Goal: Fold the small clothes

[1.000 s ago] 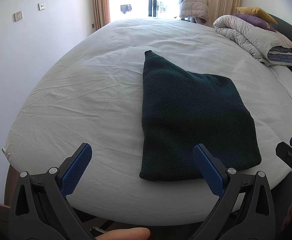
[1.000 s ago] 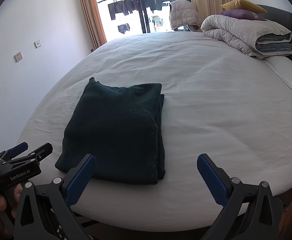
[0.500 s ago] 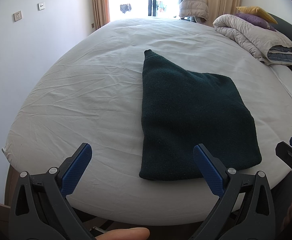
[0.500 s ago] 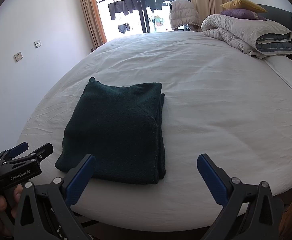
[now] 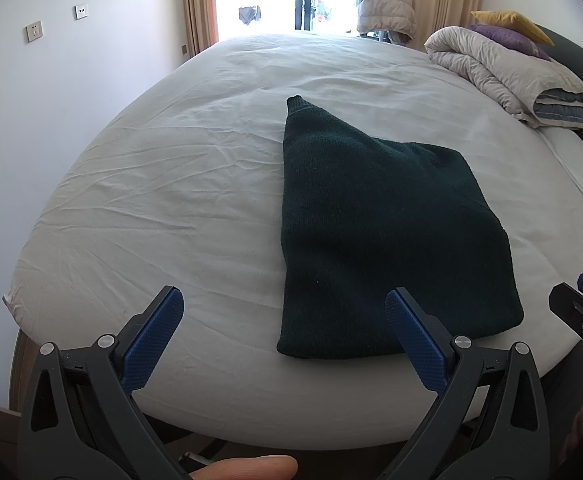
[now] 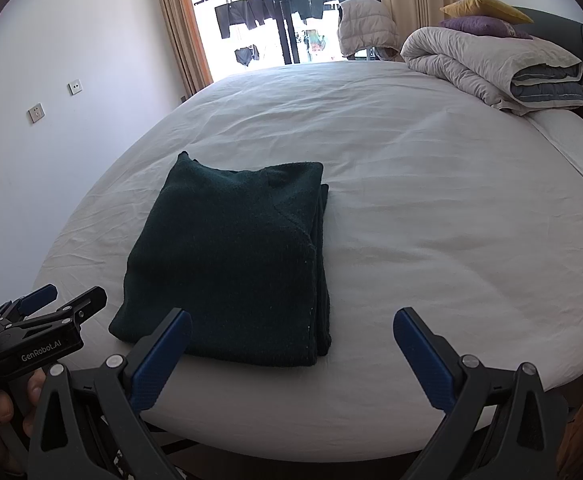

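A dark green knitted garment (image 5: 387, 240) lies folded into a flat stack near the front edge of the white bed (image 5: 171, 200); one narrow corner of it points toward the window. In the right wrist view the same garment (image 6: 235, 264) shows layered edges along its right side. My left gripper (image 5: 283, 304) is open, held off the bed's front edge, with nothing between its blue pads. My right gripper (image 6: 291, 324) is open too, hovering in front of the bed to the right of the garment. Each gripper shows at the side of the other's view.
A rolled grey duvet (image 6: 491, 64) with purple and yellow pillows (image 6: 483, 12) sits at the bed's far right by the dark headboard. A pale padded jacket (image 5: 385, 4) hangs by the window. The white wall with sockets (image 5: 35, 32) runs along the left.
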